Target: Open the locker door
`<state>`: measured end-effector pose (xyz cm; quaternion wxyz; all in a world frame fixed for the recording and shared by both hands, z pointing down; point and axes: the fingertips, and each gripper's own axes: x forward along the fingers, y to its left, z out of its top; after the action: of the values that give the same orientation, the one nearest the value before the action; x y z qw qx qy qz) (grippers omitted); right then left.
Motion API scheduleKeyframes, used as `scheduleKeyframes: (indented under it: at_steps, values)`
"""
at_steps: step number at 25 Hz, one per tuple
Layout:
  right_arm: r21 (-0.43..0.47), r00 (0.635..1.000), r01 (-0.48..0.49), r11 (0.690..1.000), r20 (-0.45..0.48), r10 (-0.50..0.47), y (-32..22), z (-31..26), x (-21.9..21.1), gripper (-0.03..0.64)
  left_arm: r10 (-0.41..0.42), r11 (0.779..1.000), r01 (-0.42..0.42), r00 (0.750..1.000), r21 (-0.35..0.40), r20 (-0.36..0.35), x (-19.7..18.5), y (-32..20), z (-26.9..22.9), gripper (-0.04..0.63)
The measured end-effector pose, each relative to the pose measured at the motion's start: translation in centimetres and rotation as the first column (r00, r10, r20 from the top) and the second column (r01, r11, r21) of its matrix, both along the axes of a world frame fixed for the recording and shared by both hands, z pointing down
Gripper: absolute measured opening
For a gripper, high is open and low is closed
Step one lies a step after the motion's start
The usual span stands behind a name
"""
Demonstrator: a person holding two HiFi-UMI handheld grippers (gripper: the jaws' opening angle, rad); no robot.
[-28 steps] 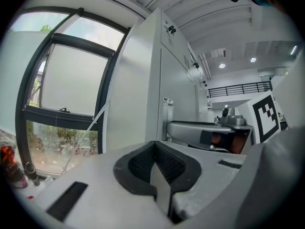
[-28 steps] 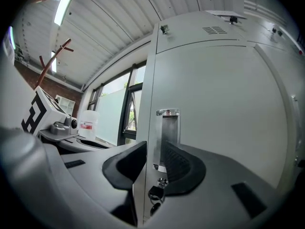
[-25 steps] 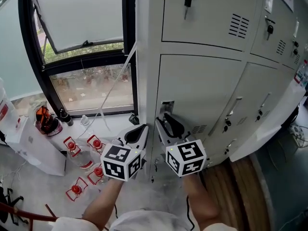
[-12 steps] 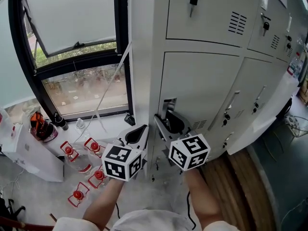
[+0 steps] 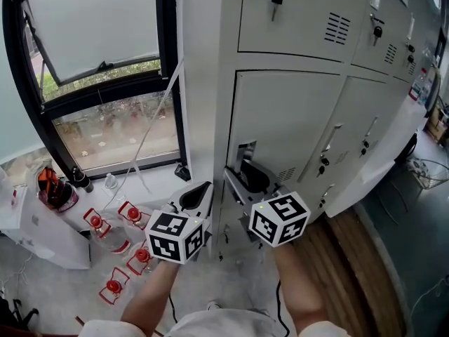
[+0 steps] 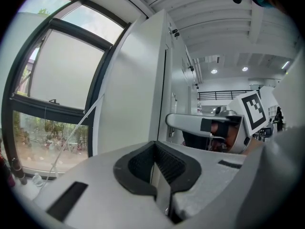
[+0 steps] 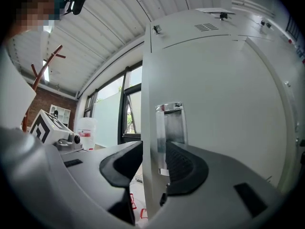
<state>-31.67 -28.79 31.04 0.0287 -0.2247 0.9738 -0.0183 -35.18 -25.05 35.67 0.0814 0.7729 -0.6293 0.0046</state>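
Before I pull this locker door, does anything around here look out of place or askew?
A thin white strip leans diagonally across the window, top against the lockers. Red-capped bottles lie scattered on the floor below. The lockers look undamaged.

- The locker door [image 5: 287,118] is showing as a plain white metal panel in the lower row, standing upright straight ahead of the right gripper [image 5: 242,181].
- Its free left edge [image 7: 149,142] is sitting between the right gripper's jaws, which have just been opening. One jaw is standing clear on the outer side of the edge, the other is lying just beside the door's face.
- Its recessed shiny metal handle [image 7: 170,123] is sitting just above that inner jaw, close to the edge.
- Its small vent slots [image 5: 286,175] are showing just right of the right gripper.
- The whole door is lying right of the left gripper [image 5: 200,192], not touching it.
- Whether the door is sitting flush or slightly ajar is not showing.
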Motion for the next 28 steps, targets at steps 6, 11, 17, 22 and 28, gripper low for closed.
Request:
scheduleKeyframes:
  at_steps: [6, 11, 17, 22, 28]
  values:
    - [0.012, 1.0, -0.002, 1.0, -0.01, 0.002, 1.3, 0.1, 1.3, 0.137, 0.005, 1.0, -0.005, 1.0, -0.004, -0.005, 1.1, 0.8, 0.4, 0.006]
    - [0.021, 1.0, 0.012, 1.0, -0.015, -0.012, 2.7, 0.1, 2.8, 0.135, -0.004, 1.0, 0.004, 1.0, 0.005, -0.004, 2.4, 1.5, -0.1, 0.006]
    - [0.025, 0.999, 0.039, 0.999, -0.015, -0.039, 4.0, 0.1, 4.9, 0.137, -0.021, 1.0, 0.021, 1.0, 0.016, 0.001, 4.4, 1.9, -0.8, 0.006]
    - [0.026, 0.998, 0.067, 0.997, -0.023, -0.066, 4.9, 0.1, 6.9, 0.137, -0.045, 0.999, 0.045, 0.999, 0.023, -0.006, 6.1, 2.4, -1.2, 0.006]
    - [0.031, 0.995, 0.094, 0.995, -0.022, -0.094, 5.9, 0.1, 9.1, 0.137, -0.071, 0.997, 0.071, 0.997, 0.022, -0.001, 8.2, 3.2, -1.2, 0.006]
